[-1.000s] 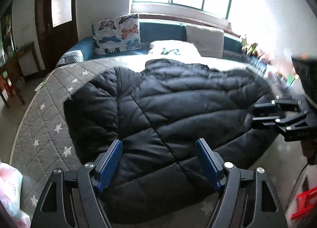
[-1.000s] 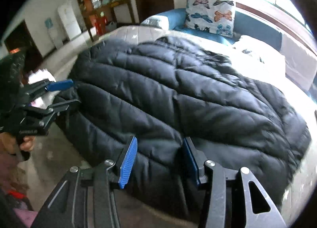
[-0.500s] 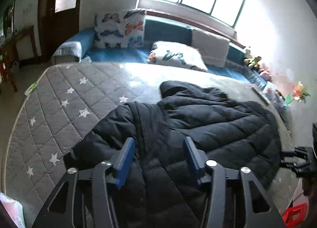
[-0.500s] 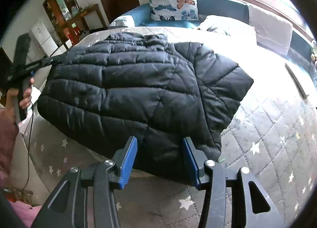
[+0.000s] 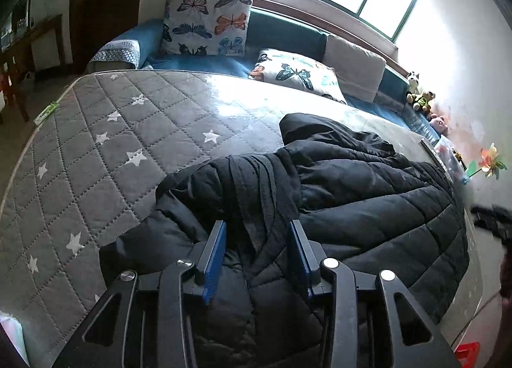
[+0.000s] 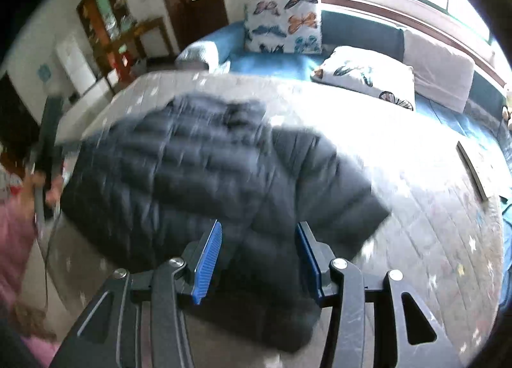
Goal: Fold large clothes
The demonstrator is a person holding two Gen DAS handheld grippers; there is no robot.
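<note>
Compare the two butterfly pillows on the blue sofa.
The far butterfly pillow stands upright against the sofa back; the near butterfly pillow lies tilted on the seat, beside the grey cushion. The far one shows many butterflies, the near one fewer. Both are white with coloured butterflies.

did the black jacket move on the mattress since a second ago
Yes. In the left wrist view the black puffer jacket covered most of the grey star mattress; now it lies bunched toward the right, leaving the left side bare.
</note>
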